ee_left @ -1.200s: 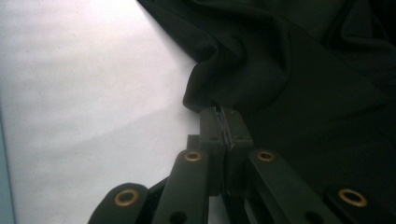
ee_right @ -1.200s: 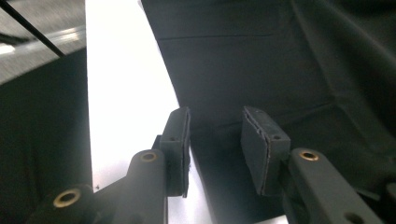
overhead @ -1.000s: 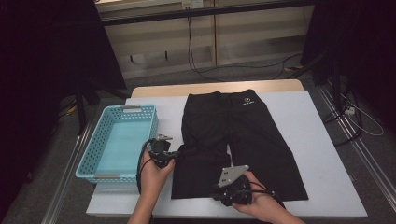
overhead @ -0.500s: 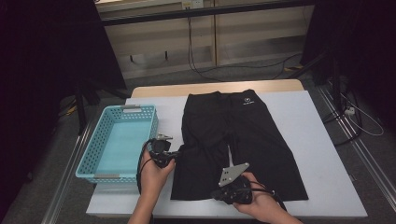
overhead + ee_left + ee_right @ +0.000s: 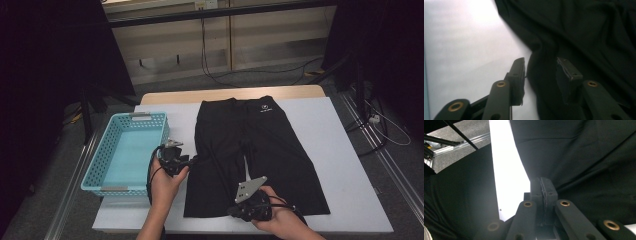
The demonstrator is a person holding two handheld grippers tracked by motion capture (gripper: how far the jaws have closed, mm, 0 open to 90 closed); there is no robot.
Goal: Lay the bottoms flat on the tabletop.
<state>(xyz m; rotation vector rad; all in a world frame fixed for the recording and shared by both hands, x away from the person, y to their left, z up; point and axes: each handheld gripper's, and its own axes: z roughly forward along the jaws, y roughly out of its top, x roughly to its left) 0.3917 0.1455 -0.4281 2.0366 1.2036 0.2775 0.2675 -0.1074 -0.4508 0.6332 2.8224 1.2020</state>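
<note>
Black shorts [image 5: 584, 37] edge sits between the parted left claw [image 5: 541, 72] in its own view.

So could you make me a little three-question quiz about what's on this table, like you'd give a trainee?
1. True or false: the blue basket has folded clothes in it.
2. Which hand-held gripper has its jaws apart: A) left hand-held gripper B) right hand-held gripper?
3. Fill in: the black shorts lie flat on the white ____.

Key: 1. False, nothing lies in it. 2. A; its jaws have just been opening, with the shorts' edge between them. 3. Table.
</note>
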